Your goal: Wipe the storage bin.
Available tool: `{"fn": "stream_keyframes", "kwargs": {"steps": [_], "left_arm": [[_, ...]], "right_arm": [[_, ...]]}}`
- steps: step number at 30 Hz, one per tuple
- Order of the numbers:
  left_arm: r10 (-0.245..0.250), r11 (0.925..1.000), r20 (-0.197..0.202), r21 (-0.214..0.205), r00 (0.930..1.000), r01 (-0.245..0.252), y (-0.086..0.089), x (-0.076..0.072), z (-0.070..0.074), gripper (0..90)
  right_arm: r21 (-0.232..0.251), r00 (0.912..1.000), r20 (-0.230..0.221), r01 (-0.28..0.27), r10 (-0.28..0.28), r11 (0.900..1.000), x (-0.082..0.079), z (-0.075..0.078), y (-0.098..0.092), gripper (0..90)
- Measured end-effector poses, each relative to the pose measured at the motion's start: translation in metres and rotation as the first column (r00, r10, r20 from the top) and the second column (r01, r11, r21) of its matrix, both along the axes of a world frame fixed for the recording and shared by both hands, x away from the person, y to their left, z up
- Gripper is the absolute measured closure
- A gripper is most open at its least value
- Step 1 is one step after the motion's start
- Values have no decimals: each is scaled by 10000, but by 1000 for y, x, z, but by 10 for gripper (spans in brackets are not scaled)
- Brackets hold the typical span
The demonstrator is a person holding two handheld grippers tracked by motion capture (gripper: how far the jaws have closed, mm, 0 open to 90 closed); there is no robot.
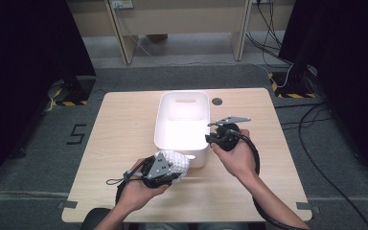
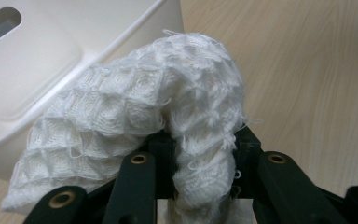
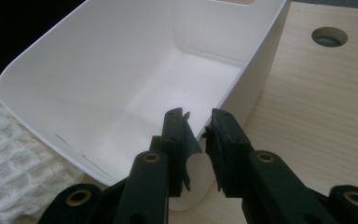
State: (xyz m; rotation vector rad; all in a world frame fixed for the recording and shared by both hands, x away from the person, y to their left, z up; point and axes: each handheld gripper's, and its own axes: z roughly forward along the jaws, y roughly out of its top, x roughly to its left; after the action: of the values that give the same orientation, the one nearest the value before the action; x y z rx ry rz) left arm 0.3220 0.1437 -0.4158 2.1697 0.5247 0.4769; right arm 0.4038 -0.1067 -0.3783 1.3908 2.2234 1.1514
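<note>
Left gripper [image 1: 172,176]: positioned at 7 o'clock on the table [image 1: 120,143], just off the near-left corner of the bin [image 1: 182,122]. In the left gripper view its jaws are closed on a bunched white waffle-weave cloth [image 2: 168,116]; the pads pinch a narrow fold, and the rest of the cloth bulges above and to the left of the jaws. The cloth lies against the outer wall of the bin near its rim, raised off the table surface.

Bin: white plastic, rectangular, with a handle slot at its 12 o'clock end. It stands at the table centre and is bare inside.

Right gripper [image 1: 210,139]: positioned at 4 o'clock from the bin centre, at the bin's right wall near the near-right corner. In the right gripper view the jaws straddle the rim of that wall [image 3: 200,154], one pad inside and one outside, clamped on it.

A round grommet hole [image 1: 217,101] sits at 1 o'clock, just beside the bin.
</note>
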Motion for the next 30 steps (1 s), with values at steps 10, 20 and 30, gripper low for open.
{"fn": "stream_keyframes", "kwargs": {"steps": [10, 20, 30], "left_arm": [[-99, 9999, -74, -86, 9999, 98, -6, 5, 1, 684], [-365, 9993, -126, -60, 9993, 364, -19, 9, -1, 683], [-492, 9988, -173, -11, 9986, 492, -24, 11, -4, 683]], "right_arm": [[-3, 10000, -15, 13, -13, 10000, 0, 0, 0, 765], [-3, 10000, 14, 9, -9, 10000, 0, 0, 0, 765], [-6, 10000, 24, 4, -4, 10000, 0, 0, 0, 765]]}}
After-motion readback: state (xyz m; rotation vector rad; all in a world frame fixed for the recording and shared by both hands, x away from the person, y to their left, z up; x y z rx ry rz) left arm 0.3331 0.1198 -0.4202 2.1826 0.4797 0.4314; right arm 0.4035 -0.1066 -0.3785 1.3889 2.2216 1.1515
